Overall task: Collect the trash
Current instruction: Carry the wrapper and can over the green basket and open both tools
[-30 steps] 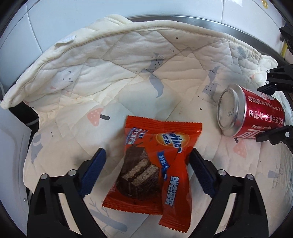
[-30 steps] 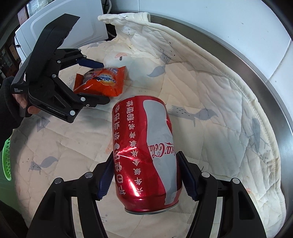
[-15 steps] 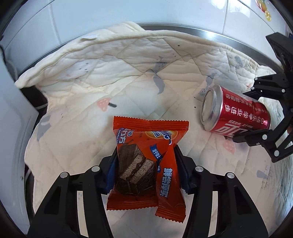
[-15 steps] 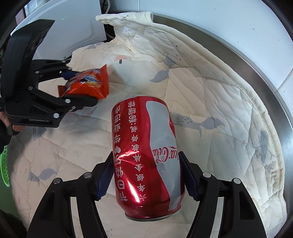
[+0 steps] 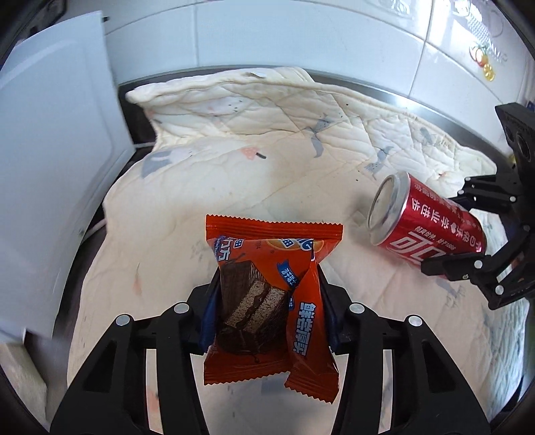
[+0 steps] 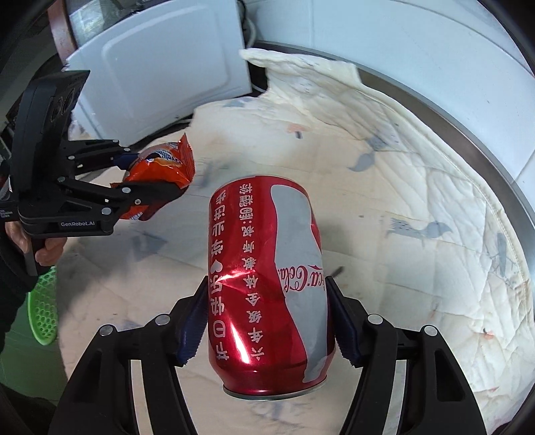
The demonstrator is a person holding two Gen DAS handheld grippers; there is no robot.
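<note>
Looks like a home kitchen or laundry corner: glossy white wall tiles (image 5: 301,30) with a fruit sticker (image 5: 481,60), a white appliance (image 6: 167,63) (cable trailing behind it), and a quilted, animal-print cloth (image 6: 418,187) spread over a steel-edged counter (image 6: 468,134).

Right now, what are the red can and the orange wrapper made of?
The can looks like thin shiny metal, probably aluminium: it glints, has a silvery end and is dented. The wrapper looks like glossy plastic film, maybe foil-lined: it crinkles, is printed, and has zigzag sealed edges.
</note>
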